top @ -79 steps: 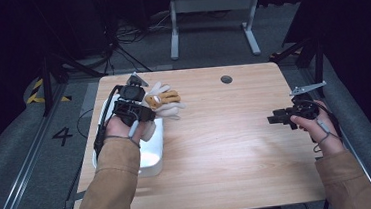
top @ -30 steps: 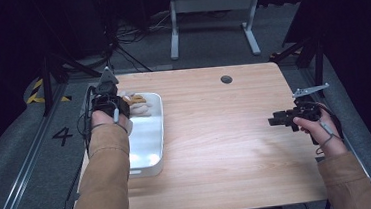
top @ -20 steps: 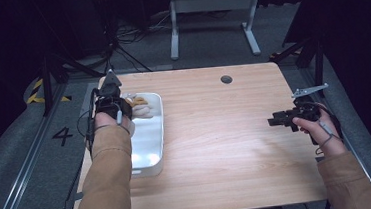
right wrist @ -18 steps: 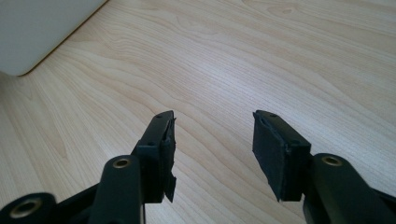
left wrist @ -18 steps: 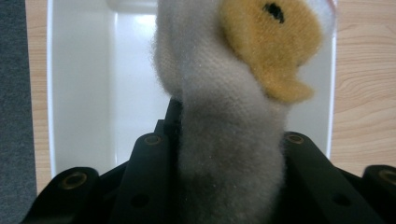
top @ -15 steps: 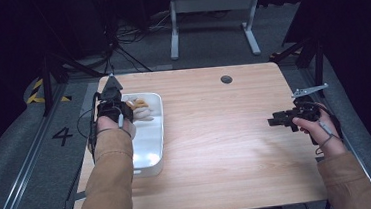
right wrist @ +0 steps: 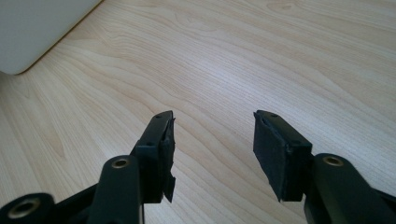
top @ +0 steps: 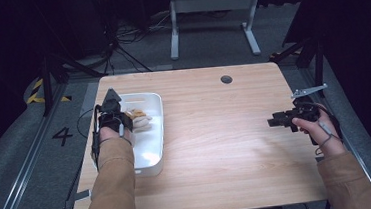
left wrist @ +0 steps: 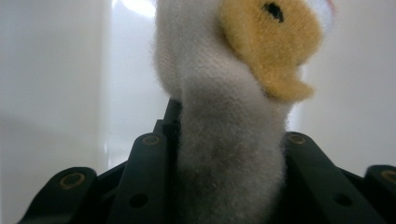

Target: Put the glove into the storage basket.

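While my left tool (top: pixel 124 120) stays clamped on the plush duck (left wrist: pixel 233 93), now down inside the white tray (top: pixel 157 137), only the letting go is left, and my right tool (right wrist: pixel 212 154) waits apart over the counter (top: pixel 226 141).

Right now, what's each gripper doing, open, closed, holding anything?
Left gripper: closed on the plush toy, over the white tray.
Right gripper: open, holding nothing.
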A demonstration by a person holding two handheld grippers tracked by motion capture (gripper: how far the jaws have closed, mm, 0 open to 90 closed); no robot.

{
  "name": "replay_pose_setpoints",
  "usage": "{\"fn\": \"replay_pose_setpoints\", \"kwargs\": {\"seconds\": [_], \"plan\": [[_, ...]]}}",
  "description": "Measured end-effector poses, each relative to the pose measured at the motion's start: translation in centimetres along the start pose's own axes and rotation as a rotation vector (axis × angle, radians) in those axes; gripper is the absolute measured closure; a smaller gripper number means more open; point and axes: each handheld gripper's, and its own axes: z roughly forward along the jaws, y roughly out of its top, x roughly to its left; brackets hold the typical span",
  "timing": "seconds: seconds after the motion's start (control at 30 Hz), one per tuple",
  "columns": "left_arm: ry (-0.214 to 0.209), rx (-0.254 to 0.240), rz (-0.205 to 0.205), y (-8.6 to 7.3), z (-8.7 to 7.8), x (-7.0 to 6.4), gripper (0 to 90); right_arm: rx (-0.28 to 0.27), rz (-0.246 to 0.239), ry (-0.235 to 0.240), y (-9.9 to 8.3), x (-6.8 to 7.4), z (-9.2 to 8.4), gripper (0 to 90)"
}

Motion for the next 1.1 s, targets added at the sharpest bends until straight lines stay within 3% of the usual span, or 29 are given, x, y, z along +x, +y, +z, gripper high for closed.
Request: {"fn": "replay_pose_setpoints", "kwargs": {"seconds": [0.5, 0.83, 1.1], "plan": [[0.005, 0.017, -0.019, -0.4, 2.5, 0.5, 67.4, 0.011, 0.003, 0.000, -0.1, -0.1, 0.3, 49.1], [0.009, 0.033, -0.057, -0.7, 4.1, 1.0, 66.5, 0.013, 0.008, 0.002, -0.2, -0.2, 0.4, 48.9], [0.025, 0.050, -0.043, -0.9, 4.6, 0.9, 64.2, 0.013, 0.009, 0.001, -0.2, -0.2, 0.4, 48.9]]}}
